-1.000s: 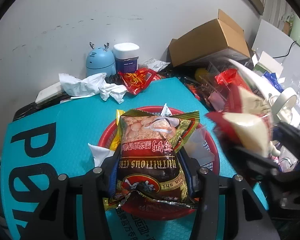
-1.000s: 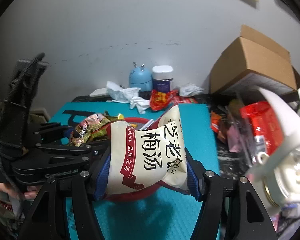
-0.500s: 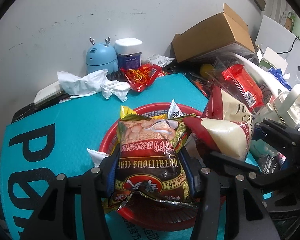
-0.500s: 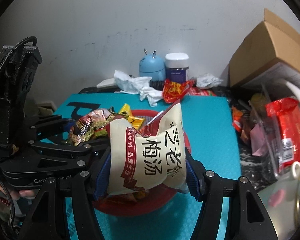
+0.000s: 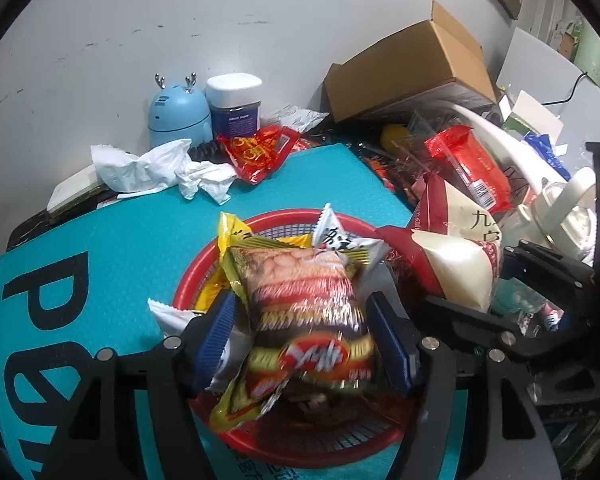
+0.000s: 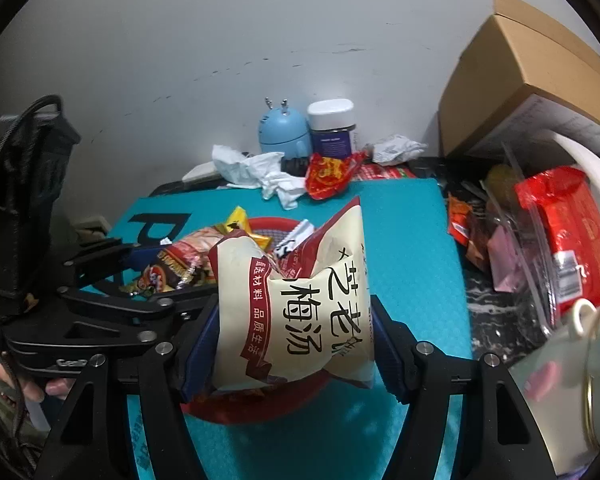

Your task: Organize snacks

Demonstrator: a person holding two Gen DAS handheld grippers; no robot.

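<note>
Left wrist view | left gripper jaws just opened, brown cereal packet loose between, sunk into red basket | right gripper opening slightly around cream packet, now lower over basket

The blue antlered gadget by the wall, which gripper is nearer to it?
Hard to call. Both the left gripper and right gripper sit over the red basket, well short of the blue gadget.

Even indoor light; strong fisheye bending, dark corners; brown snack bag motion-blurred
</note>
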